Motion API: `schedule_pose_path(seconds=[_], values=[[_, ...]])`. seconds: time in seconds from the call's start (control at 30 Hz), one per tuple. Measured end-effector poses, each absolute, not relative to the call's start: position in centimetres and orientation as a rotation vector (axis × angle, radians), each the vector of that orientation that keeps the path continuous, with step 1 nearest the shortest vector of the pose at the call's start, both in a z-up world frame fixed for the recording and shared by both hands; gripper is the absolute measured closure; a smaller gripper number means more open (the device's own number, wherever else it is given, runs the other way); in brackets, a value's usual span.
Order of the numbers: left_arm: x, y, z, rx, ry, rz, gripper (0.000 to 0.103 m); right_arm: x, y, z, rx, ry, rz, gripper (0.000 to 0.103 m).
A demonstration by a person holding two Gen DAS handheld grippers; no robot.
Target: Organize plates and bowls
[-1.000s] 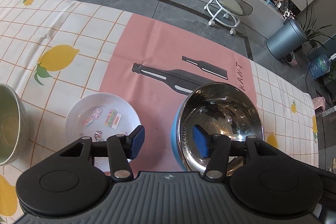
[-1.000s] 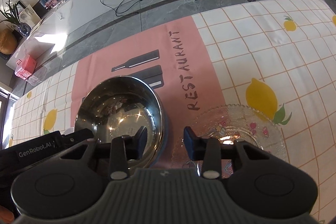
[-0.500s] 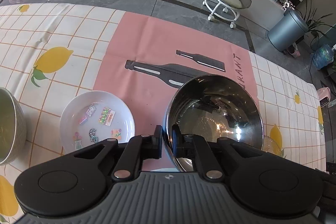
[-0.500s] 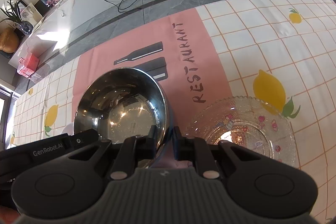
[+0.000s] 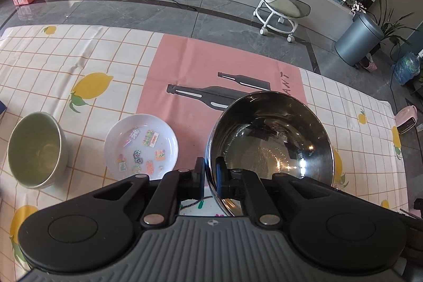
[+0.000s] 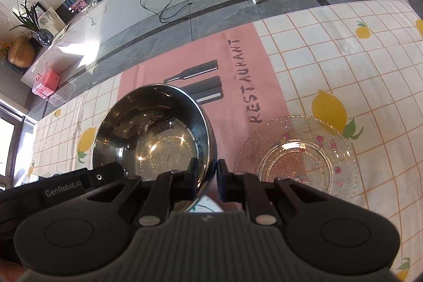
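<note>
Both tongs, left [image 5: 210, 172] and right [image 6: 207, 177], pinch the shiny steel bowl [image 5: 272, 139]; only the right view shows the knobbly glass plate [image 6: 296, 157] beside them.

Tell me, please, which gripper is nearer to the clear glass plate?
Right. The right gripper grips the steel bowl on the rim side right beside the glass plate. The left gripper grips the bowl's opposite rim, with the bowl between it and the plate.

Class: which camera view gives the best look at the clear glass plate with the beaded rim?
The right wrist view: the glass plate lies nearly whole beside the steel bowl, with only its near edge hidden by the right claw. The left wrist view hides it almost wholly behind the bowl.
</note>
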State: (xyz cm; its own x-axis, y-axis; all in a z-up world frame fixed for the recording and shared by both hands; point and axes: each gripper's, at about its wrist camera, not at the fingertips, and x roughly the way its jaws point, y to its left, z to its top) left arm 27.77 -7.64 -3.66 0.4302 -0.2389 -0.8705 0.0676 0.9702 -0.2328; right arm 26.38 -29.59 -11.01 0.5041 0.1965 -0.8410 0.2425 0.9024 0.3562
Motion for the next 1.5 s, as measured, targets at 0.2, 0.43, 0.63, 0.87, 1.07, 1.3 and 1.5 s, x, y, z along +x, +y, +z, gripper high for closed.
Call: schedule_pose_path(seconds=[0.2, 0.43, 0.63, 0.87, 1.07, 1.3, 1.5], values=[[24.4, -6.4, -1.2, -0.184, 1.108, -0.188, 0.095, 22.8, -29.0, -8.2, 0.456, 1.029, 0.012, 0.091], [19.6, -5.0, 1.5, -0.158, 1.099, -0.166, 0.095, 18.0, -27.8, -5.4, 0.43, 1.044, 0.08, 0.091], [15.4, -3.1, 3.2, -0.112, 1.109, -0.136, 0.094, 14.4, -26.2, -4.4, 0.433, 1.122, 0.166, 0.091], [11.2, -0.1, 2.7, -0.107, 1.2, -0.107, 0.094, 10.5, -22.8, -4.2, 0.345, 1.188, 0.247, 0.091], [9.0, 2.0, 0.7, -0.146, 1.281, -0.093, 0.094, 8.2, -20.4, -5.5, 0.266, 1.258, 0.28, 0.091], [8.0, 2.8, -1.5, -0.152, 1.319, -0.084, 0.094, 7.7, -19.0, -7.4, 0.216, 1.32, 0.276, 0.091], [8.3, 2.6, -3.0, -0.145, 1.339, -0.084, 0.094, 8.3, -18.4, -8.8, 0.184, 1.357, 0.25, 0.092]])
